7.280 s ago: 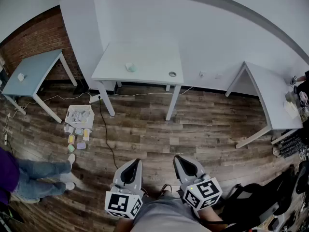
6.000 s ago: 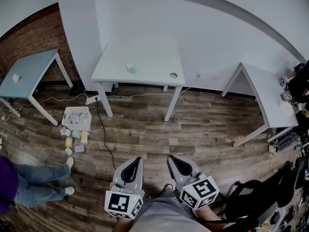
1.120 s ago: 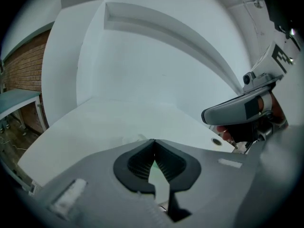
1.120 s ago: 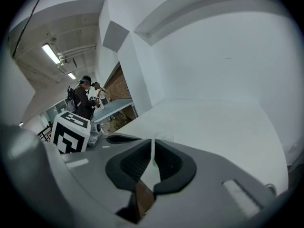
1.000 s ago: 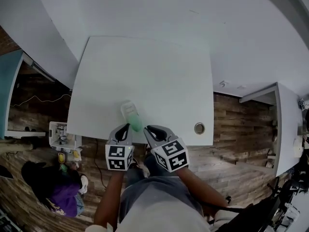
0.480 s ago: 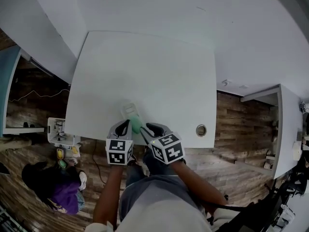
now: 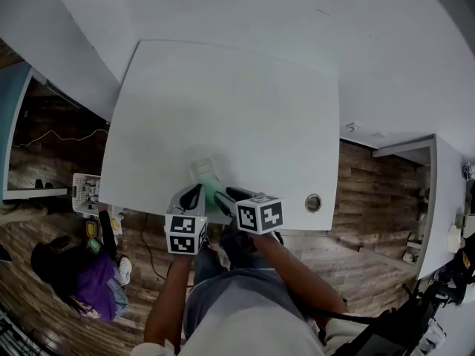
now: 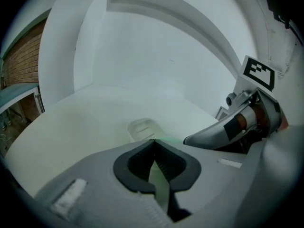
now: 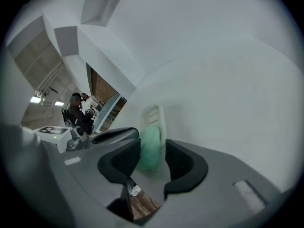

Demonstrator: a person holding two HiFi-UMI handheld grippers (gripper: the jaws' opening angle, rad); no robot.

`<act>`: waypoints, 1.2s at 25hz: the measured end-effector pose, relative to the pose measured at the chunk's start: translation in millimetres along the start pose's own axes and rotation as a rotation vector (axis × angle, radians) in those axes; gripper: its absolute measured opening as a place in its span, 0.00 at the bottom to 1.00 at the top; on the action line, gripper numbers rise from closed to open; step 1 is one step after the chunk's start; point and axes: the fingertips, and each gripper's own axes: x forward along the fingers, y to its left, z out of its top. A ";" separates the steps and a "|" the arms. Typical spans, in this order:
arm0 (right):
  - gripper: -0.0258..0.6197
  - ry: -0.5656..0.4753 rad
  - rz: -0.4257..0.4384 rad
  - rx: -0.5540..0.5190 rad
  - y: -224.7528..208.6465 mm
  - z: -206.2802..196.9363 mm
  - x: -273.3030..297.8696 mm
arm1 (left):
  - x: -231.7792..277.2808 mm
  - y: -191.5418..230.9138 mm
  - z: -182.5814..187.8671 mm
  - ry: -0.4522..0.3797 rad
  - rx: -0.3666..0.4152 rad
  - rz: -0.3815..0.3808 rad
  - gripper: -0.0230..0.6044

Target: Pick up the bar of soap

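The right gripper (image 9: 153, 143) has its jaws spread. They have just been opening, and the green bar of soap (image 9: 150, 152) stands between the two pads without being pinched. The soap lies at the near end of a white soap dish (image 9: 153, 113), which sits on the white worktop (image 9: 228, 89).

The left gripper (image 8: 153, 141) has its jaws pressed together with nothing between them. It is just beside the right one, on the soap's left.

In the head view both grippers are at the worktop's near edge with the soap between their tips. Past that edge is a wooden floor (image 7: 375, 191). A person (image 7: 78, 273) crouches on it at the lower left, near a white basket (image 7: 84, 191).
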 end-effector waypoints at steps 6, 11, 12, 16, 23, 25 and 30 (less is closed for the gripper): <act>0.28 0.008 0.062 0.071 6.8 2.0 7.9 | 2.4 4.2 -0.2 -0.002 -0.015 0.006 0.04; 0.28 0.037 0.096 0.118 7.6 -4.8 12.8 | 4.2 5.4 -1.5 -0.003 -0.032 0.017 0.04; 0.28 0.042 0.105 0.128 7.9 -5.5 13.9 | 4.7 5.7 -1.1 -0.003 -0.033 0.018 0.04; 0.28 0.059 0.141 0.171 10.0 -6.4 16.7 | 5.4 8.0 0.7 -0.012 -0.039 0.024 0.04; 0.23 0.085 0.245 0.265 15.7 -7.1 14.8 | 7.2 10.3 -1.4 -0.007 -0.053 0.041 0.04; 0.22 0.089 0.265 0.275 17.3 -5.3 13.2 | 6.4 11.4 -1.2 -0.009 -0.053 0.044 0.03; 0.23 0.125 0.315 0.296 17.4 -5.4 17.9 | 8.3 12.4 -1.2 -0.015 -0.061 0.049 0.03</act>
